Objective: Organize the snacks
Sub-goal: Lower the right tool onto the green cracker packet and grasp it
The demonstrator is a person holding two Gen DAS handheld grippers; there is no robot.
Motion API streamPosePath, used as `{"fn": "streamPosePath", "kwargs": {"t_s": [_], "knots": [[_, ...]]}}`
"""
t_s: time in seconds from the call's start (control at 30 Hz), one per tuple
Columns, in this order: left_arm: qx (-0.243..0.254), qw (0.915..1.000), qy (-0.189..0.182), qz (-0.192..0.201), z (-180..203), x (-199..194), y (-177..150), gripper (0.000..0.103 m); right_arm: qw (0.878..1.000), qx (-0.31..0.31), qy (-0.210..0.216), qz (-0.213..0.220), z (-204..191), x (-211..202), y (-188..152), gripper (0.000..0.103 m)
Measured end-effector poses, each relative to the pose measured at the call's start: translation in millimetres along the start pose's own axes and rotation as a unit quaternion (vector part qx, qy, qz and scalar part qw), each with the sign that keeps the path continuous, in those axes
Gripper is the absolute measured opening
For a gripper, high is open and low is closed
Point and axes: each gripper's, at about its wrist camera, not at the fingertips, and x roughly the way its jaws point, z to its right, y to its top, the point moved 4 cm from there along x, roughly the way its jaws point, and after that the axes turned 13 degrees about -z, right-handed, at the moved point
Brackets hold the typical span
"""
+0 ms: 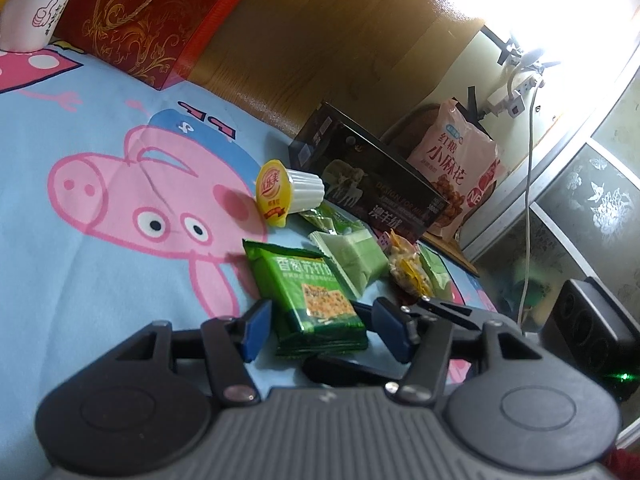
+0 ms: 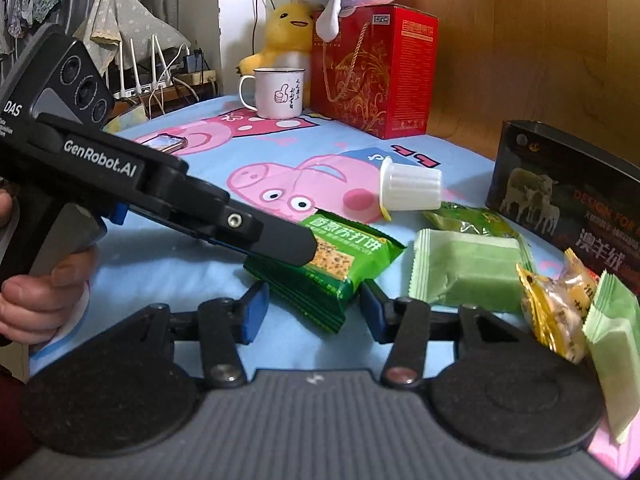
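Scallion soda-cracker packet (image 2: 340,264), lower centre: light, crinkly, slippery, brittle inside; grip sealed edges gently; left tool (image 1: 320,330) and right tool (image 2: 312,310) both open, straddling it.

The left claw (image 2: 280,240) body is showing "GenRobot.AI" and "DAS" in white. The green biscuit packet (image 2: 340,264) is bearing "香葱苏打饼". The dark box (image 2: 568,200) at far right is displaying "DESIGN FOR" and "澳羊绒". The pink bag (image 1: 456,172) behind that box is reading "红糖小麻花". Small writing on the mug (image 2: 280,92) and the red box (image 2: 372,72) is staying illegible.
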Motion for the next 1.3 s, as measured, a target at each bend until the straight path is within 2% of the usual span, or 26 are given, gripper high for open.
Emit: {"fn": "streamPosePath", "kwargs": {"t_s": [0.37,0.63,0.97,1.1,1.3], "knots": [[0.01,0.9999,0.005,0.001,1.3,1.0,-0.1,0.054,1.0,-0.003,-0.003,0.001,-1.4,0.5,-0.1,0.053],[0.031,0.9993,0.005,0.019,6.3,-4.8,-1.5,0.051,1.0,0.003,-0.008,0.009,2.4,-0.9,0.1,0.045],[0.043,0.9982,0.025,0.035,21.0,-9.8,4.8,0.051,0.997,0.022,-0.011,0.069,3.7,-16.7,0.0,0.045],[0.061,0.9968,0.031,0.043,30.5,-13.3,11.3,0.051,0.996,0.036,-0.014,0.076,9.1,-19.3,0.3,0.04],[0.056,0.9969,0.045,0.031,31.6,-6.8,11.5,0.051,0.997,0.033,-0.012,0.075,8.7,-22.7,-2.1,0.039]]}}
